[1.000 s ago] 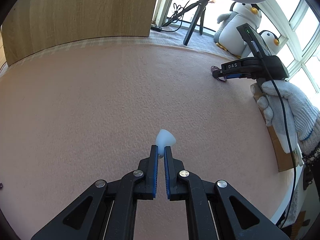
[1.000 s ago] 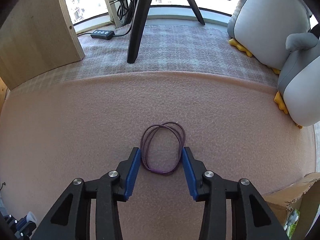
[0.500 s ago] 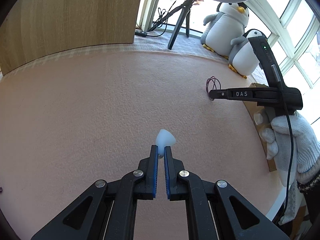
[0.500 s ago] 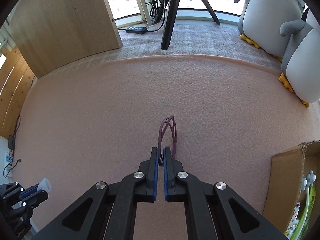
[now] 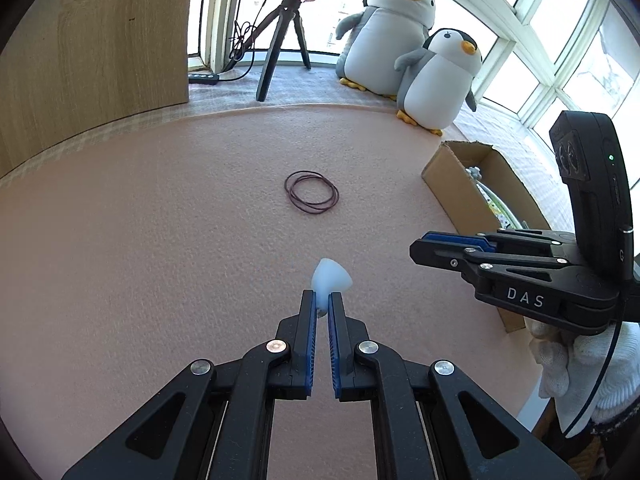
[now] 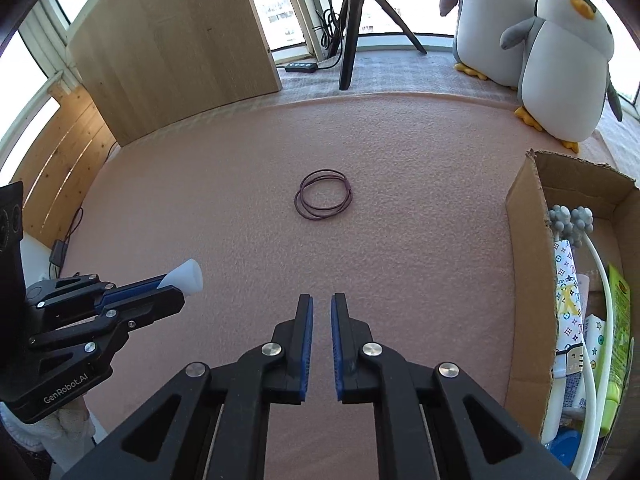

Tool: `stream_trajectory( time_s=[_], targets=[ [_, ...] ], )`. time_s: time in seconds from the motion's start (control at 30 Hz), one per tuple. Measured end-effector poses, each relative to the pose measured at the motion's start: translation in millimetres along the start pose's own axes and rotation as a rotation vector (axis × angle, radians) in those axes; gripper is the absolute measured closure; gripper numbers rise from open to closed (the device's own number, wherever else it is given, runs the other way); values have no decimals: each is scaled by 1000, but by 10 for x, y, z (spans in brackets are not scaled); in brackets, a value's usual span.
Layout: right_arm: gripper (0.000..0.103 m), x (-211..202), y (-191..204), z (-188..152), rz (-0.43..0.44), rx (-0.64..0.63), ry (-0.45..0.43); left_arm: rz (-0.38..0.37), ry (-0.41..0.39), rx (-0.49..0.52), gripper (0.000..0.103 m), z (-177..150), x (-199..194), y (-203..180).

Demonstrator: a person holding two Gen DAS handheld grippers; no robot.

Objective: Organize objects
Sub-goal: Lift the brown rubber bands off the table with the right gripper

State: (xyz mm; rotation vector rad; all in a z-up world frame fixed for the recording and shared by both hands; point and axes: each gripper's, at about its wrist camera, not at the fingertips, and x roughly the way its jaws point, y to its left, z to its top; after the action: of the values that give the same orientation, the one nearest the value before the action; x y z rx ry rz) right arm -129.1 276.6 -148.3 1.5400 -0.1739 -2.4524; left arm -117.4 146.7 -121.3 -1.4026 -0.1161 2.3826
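Purple cord loop (image 6: 324, 195) back on pink mat (image 6: 420, 240)

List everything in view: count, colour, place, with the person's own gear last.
cord loop: one, purple, flat mid-mat
mat: one, pink, underneath
cone: one, pale blue, in left tongs
box: one, brown cardboard, right, holding assorted items
penguins: two, grey-white, far right
tripod: one, black, by window
board: one, wood, far left
left tongs: black-blue, gripping cone
right tongs: black-blue, empty, nearly closed
glove: white, right hand

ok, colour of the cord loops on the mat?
Dark purple cord loops, clearest in the right wrist view.
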Motion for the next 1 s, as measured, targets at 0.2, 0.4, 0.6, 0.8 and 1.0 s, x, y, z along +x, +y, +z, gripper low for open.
stream_trajectory(
  time_s=[0.2,0.4,0.6,0.8,1.0],
  targets=[
    [52,381,43,362,-43,-39,26,31,-1,-38,97,-116,-88,157],
    [51,847,124,722,-66,-62,98,73,-21,-93,97,-195,-250,450],
    [51,1051,247,879,-110,-136,146,90,-28,-123,97,-222,-320,642],
    [64,1039,309,854,-157,-172,146,84,-28,-129,97,-211,-322,696],
    [99,952,302,778,-122,-166,152,70,-36,-113,97,-103,-273,652]
  ],
)
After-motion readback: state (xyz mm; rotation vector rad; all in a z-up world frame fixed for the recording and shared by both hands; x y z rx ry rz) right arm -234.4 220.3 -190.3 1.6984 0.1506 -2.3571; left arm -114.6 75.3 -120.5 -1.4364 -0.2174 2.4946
